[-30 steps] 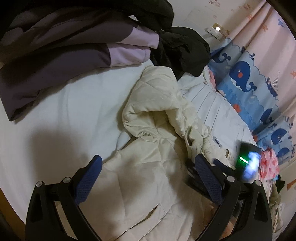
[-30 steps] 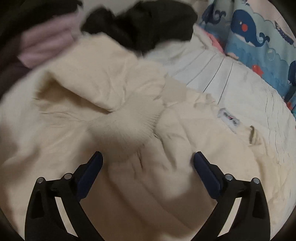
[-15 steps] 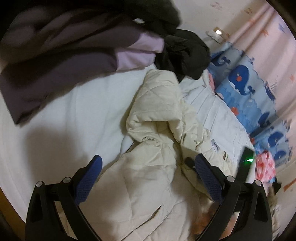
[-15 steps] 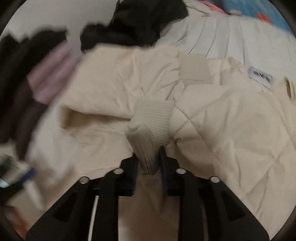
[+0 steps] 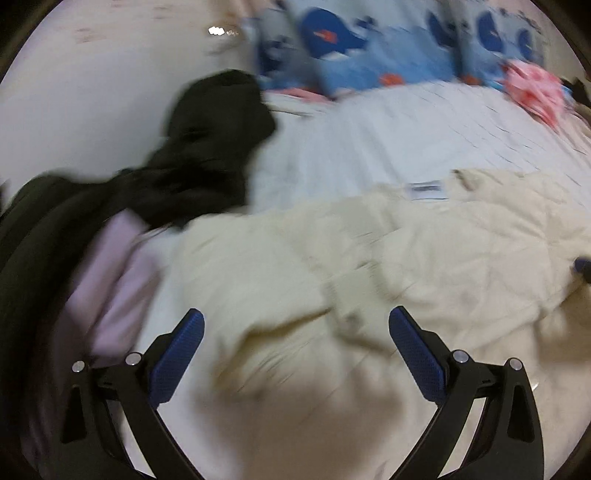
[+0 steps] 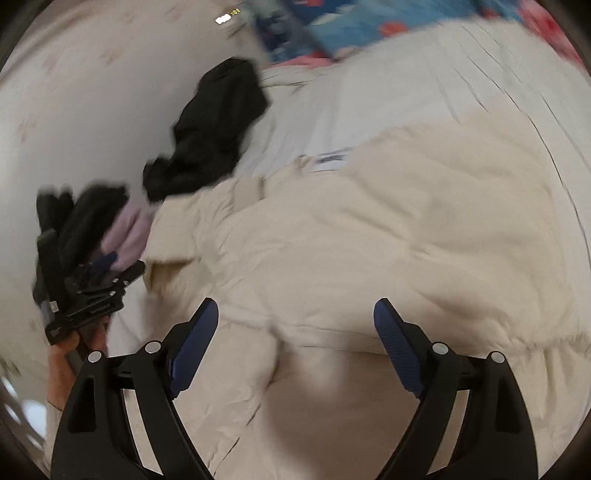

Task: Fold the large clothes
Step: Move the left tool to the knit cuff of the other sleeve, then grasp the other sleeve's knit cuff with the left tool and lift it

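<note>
Two grippers are hanging over the cream quilted padded jacket (image 6: 369, 240) on the white bed sheet (image 6: 388, 85): right gripper (image 6: 295, 325) opening, empty; left gripper (image 5: 295, 332) wide, empty. Smoothing the sleeve toward twelve o'clock is looking wise before regrasping.

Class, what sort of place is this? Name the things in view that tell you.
Most likely a bedroom: a white bed strewn with clothes, including a cream jacket, and a whale-print curtain behind it.

white bed (image 5: 369, 147) with faint stripes; blue whale-print fabric (image 5: 332, 40) along far edge, blurred; pink patterned cloth (image 5: 535, 88) at right end; pale wall (image 6: 92, 92) with small bright light (image 6: 223, 18)
</note>
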{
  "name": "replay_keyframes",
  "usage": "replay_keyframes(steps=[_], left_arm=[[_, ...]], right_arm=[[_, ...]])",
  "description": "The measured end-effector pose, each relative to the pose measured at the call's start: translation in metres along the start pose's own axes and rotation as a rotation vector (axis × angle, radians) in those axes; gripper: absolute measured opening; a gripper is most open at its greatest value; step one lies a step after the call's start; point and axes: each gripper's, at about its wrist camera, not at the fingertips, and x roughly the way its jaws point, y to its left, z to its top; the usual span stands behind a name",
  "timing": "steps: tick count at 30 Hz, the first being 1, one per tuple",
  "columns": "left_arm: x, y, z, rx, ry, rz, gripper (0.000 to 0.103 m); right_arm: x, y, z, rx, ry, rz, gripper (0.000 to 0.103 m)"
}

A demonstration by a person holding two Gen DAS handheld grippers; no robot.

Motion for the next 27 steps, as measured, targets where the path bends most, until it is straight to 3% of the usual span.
replay_keyframes(steps=[1, 4, 8, 11, 13, 15, 17, 19, 22, 26, 27], left_arm=[[0.011, -0.007, 0.020, -0.013, 0.014, -0.058, 0.096], [0.047, -0.019, 0.060, -0.102, 0.074, -0.117, 0.096], [0.113, -0.038, 0.099, -0.240, 0.208, -0.015, 0.096], [0.168, -0.044, 0.097, -0.277, 0.352, 0.112, 0.096], [0.186, -0.037, 0.086, -0.303, 0.388, 0.154, 0.096], [0.192, -0.016, 0.072, -0.434, 0.342, 0.099, 0.087], [0.191, 0.002, 0.061, -0.518, 0.322, 0.003, 0.054], [0.181, 0.020, 0.059, -0.583, 0.303, -0.087, 0.037], [0.164, 0.047, 0.054, -0.703, 0.258, -0.223, 0.030], [0.120, 0.090, 0.045, -0.827, 0.128, -0.400, 0.029], [0.107, 0.099, 0.044, -0.837, 0.075, -0.476, 0.029]], right_arm=[[0.003, -0.011, 0.002, 0.055, 0.028, 0.005, 0.083], [0.005, -0.028, 0.001, 0.147, 0.046, 0.068, 0.083], [0.007, -0.034, -0.001, 0.167, 0.059, 0.071, 0.083], [0.010, -0.036, 0.000, 0.179, 0.065, 0.072, 0.083], [0.009, -0.037, 0.002, 0.195, 0.068, 0.083, 0.084], [0.009, -0.036, 0.001, 0.201, 0.073, 0.103, 0.084], [0.009, -0.034, -0.001, 0.203, 0.079, 0.114, 0.084], [0.011, -0.031, -0.002, 0.199, 0.089, 0.117, 0.085], [0.016, -0.029, -0.003, 0.192, 0.099, 0.104, 0.086], [0.021, -0.028, -0.005, 0.173, 0.129, 0.069, 0.086], [0.021, -0.027, -0.005, 0.170, 0.131, 0.067, 0.086]])
